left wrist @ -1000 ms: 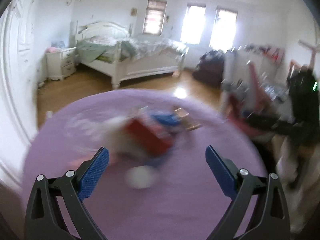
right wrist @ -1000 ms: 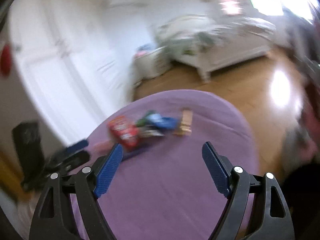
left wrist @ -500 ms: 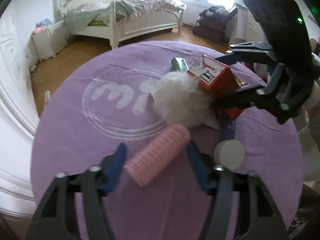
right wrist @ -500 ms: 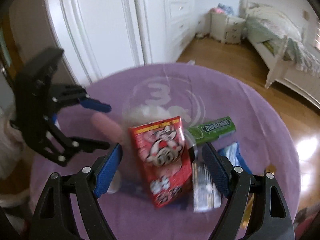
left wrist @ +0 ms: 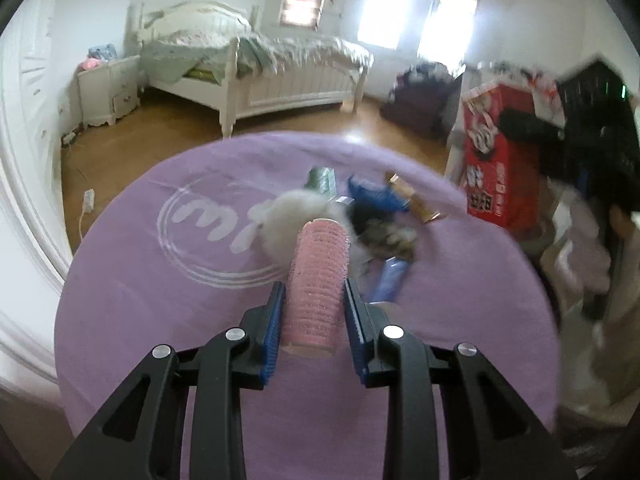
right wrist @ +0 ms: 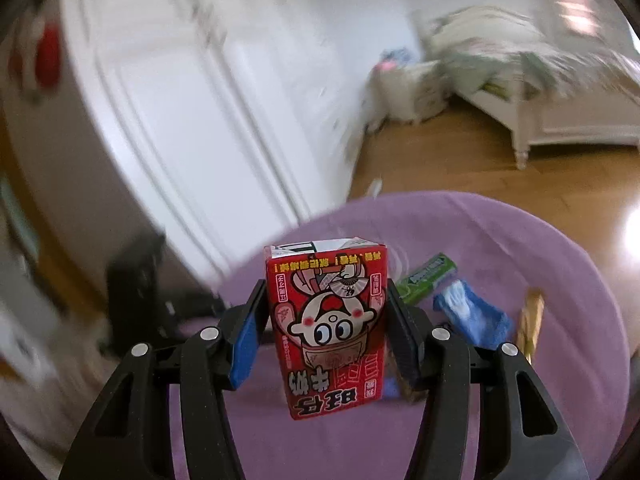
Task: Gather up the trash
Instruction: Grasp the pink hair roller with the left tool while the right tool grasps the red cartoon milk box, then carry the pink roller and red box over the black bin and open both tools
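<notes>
trash: pink hair roller (left wrist: 318, 280) and red milk carton (right wrist: 326, 320), both lifted clear of the round purple table (left wrist: 160, 340)
left gripper (left wrist: 314, 320): fingers pinch the roller lengthwise
right gripper (right wrist: 326, 328): fingers clamp the carton's sides (print upside down)
left on table: white fluff (left wrist: 296, 216), green gum pack (right wrist: 428, 278), blue wrapper (right wrist: 472, 316), gold stick (right wrist: 530, 324), clustered near the middle
step: carrying off the first two picks
next: find a bin (none in view), drop both, return for the rest

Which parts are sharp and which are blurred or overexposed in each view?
Left wrist view: pink roller sharp, windows blown out, red carton motion-smeared. Right wrist view: the carton sharp, wardrobe and bed streaked.
</notes>
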The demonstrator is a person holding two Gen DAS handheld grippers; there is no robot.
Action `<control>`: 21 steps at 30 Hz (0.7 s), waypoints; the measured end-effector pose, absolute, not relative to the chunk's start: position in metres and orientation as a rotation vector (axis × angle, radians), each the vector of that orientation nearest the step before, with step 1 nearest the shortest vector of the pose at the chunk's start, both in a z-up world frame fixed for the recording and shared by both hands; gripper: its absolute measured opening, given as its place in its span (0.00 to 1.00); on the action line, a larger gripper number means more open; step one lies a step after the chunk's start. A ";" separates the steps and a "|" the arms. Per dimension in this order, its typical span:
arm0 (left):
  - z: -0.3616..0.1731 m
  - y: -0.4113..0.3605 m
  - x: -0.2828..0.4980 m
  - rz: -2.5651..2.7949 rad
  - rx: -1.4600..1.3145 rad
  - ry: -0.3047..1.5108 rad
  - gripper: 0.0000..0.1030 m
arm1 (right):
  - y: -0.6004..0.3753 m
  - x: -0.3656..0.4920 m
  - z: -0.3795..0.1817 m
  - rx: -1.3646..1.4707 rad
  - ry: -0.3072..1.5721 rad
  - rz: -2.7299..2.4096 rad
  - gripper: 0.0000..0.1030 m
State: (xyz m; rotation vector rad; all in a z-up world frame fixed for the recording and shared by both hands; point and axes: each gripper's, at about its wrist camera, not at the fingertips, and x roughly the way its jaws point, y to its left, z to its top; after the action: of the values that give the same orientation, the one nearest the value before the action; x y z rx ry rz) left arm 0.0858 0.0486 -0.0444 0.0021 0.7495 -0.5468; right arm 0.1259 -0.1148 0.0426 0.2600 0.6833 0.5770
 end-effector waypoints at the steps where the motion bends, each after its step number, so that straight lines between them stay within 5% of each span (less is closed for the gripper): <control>1: -0.038 0.045 0.075 -0.551 -0.014 0.728 0.28 | -0.124 0.116 0.046 0.301 0.666 0.560 0.54; 10: 0.000 -0.035 0.031 -0.664 -0.121 0.614 0.28 | -0.214 0.001 0.057 0.520 0.504 0.272 0.54; 21: -0.014 -0.202 0.006 -0.934 -0.162 0.657 0.28 | -0.340 -0.123 0.028 0.655 0.389 -0.109 0.54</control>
State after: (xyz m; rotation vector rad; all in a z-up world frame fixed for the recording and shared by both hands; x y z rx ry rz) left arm 0.0057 -0.2023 -0.0136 -0.1621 0.6569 -0.9343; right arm -0.1227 -0.3397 0.0277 0.6553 0.3887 -0.1086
